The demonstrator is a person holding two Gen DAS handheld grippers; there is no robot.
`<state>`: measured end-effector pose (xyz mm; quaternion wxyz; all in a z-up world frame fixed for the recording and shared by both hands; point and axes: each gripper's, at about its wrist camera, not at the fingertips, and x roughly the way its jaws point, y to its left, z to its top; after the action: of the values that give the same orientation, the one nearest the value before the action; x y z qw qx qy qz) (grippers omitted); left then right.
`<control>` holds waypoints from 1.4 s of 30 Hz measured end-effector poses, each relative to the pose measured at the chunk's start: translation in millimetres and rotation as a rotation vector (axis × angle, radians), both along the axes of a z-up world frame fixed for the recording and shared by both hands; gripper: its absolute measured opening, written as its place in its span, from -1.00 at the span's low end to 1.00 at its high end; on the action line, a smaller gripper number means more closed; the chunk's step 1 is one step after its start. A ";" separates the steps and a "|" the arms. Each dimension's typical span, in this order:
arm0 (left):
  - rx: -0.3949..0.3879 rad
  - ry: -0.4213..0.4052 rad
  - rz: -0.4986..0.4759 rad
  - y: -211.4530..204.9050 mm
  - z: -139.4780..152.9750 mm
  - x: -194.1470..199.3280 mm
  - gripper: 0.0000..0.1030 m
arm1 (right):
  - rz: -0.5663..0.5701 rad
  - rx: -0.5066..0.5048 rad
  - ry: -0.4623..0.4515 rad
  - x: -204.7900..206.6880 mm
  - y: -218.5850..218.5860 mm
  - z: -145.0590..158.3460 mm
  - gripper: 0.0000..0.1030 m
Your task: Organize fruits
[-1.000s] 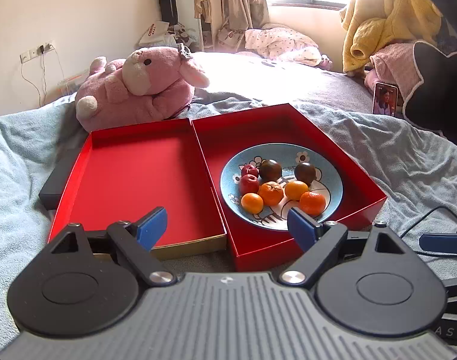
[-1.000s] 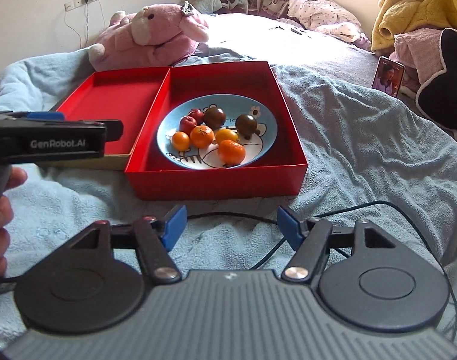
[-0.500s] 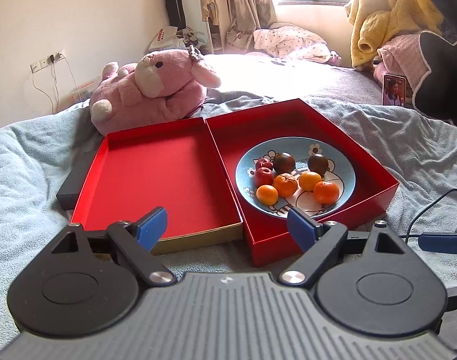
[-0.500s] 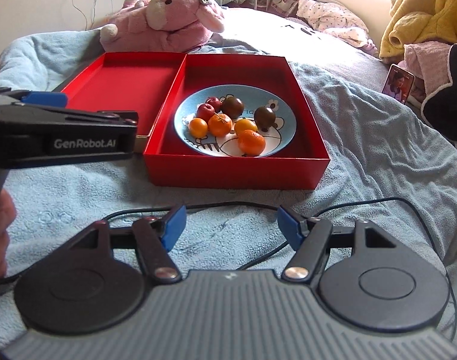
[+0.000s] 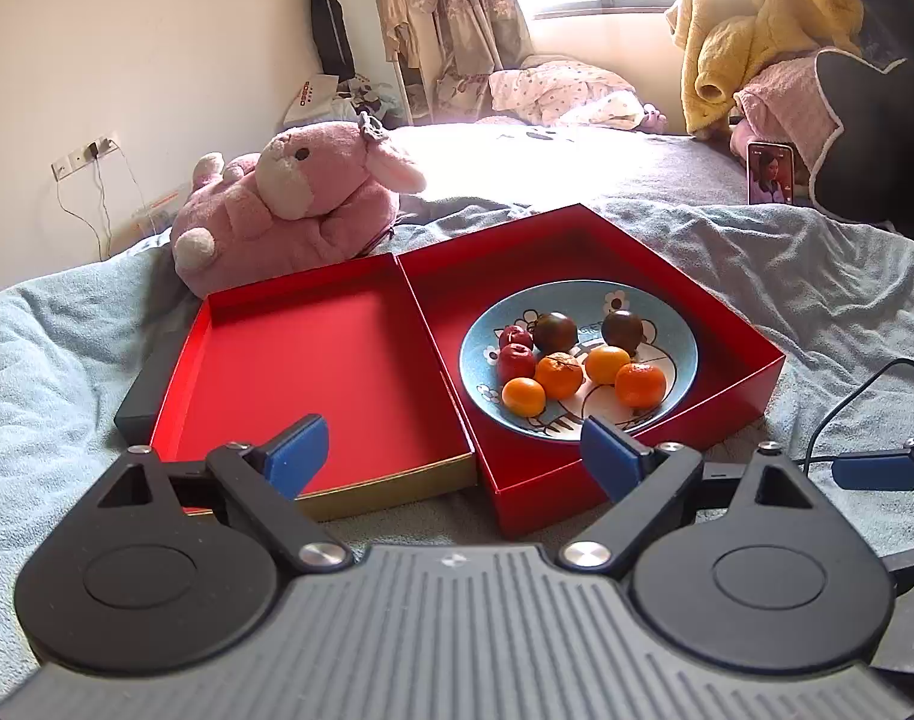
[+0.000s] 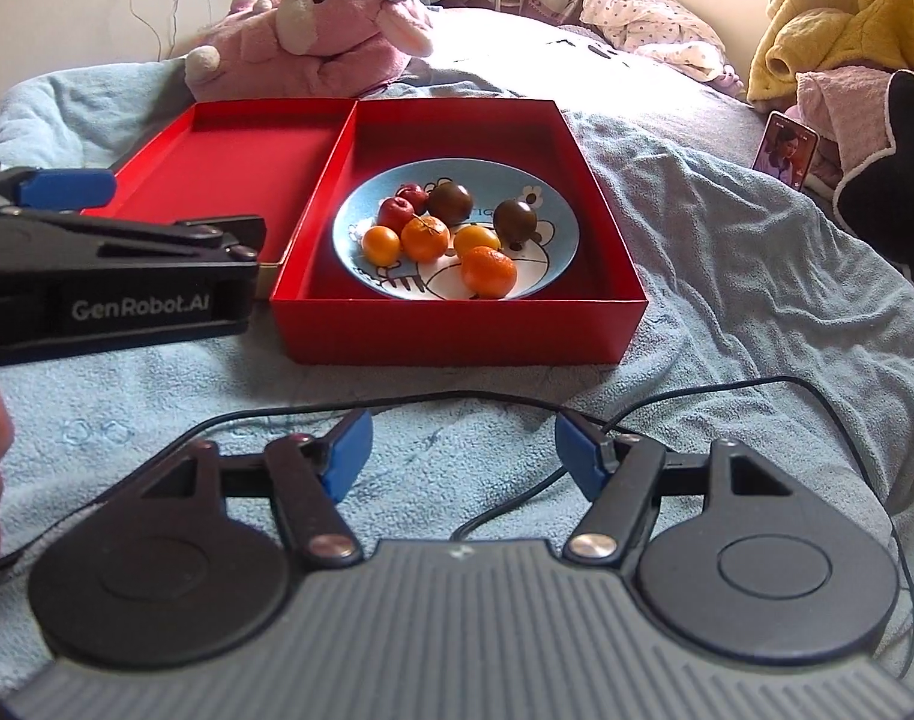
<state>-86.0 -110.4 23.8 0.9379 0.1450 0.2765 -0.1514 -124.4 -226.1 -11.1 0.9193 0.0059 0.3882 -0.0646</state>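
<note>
A blue plate sits in the right red box on the bed. It holds several oranges, two small red apples and two dark round fruits. The left red box beside it holds nothing. My left gripper is open and empty, near the boxes' front edge. My right gripper is open and empty, over the blanket in front of the right box.
A pink plush rabbit lies behind the boxes. A black cable runs over the blue blanket. A phone stands at the right. Clothes and a yellow blanket pile at the back.
Both grippers have moved a little forward and upward toward the boxes, staying open. The fruits have not moved.
</note>
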 end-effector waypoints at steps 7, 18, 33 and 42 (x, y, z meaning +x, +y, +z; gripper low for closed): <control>0.001 0.004 0.001 -0.3 -0.8 0.1 0.83 | 0.010 0.003 0.000 -0.1 0.7 0.5 0.35; 0.004 0.014 0.004 1.1 -2.2 2.3 0.85 | 0.022 0.013 0.008 1.6 0.9 -0.4 0.36; 0.000 0.024 0.004 0.7 -3.4 3.5 0.86 | 0.023 0.029 0.016 1.9 -0.6 -5.3 0.36; 0.000 0.024 0.003 1.2 -3.3 3.8 0.86 | 0.024 0.028 0.015 1.4 -0.1 -5.6 0.36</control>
<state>-82.2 -109.3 20.5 0.9347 0.1428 0.2880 -0.1515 -123.0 -226.2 -16.7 0.9168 0.0134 0.3961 -0.0484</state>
